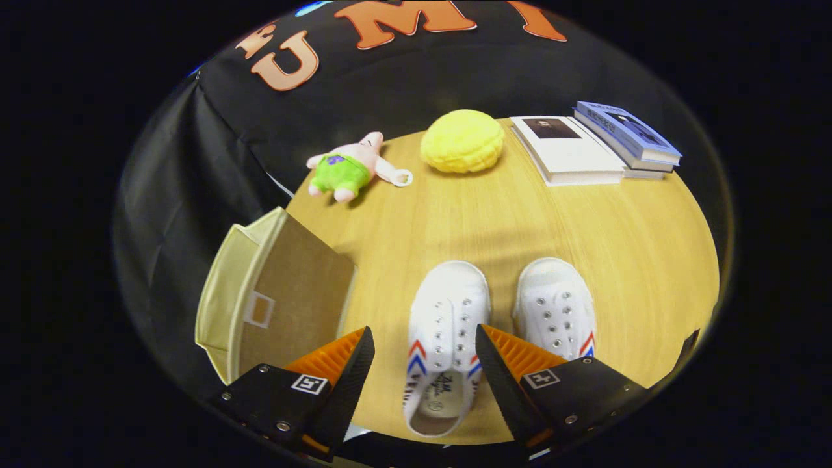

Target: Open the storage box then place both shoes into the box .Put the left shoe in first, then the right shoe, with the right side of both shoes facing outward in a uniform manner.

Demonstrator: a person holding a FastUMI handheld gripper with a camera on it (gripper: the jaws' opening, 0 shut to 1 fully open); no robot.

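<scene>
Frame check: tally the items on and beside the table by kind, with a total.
Shoes: 2, left shoe between the open tool's fingers, right shoe beside it
Storage box: 1, lid open
Books: 2, white, blue
Plush toy: 1
Yellow bun-shaped item: 1
Total: 7

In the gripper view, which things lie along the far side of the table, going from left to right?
Plush toy → yellow bun → white book → blue books. The open gripper hangs nearer, over the shoes.
</scene>
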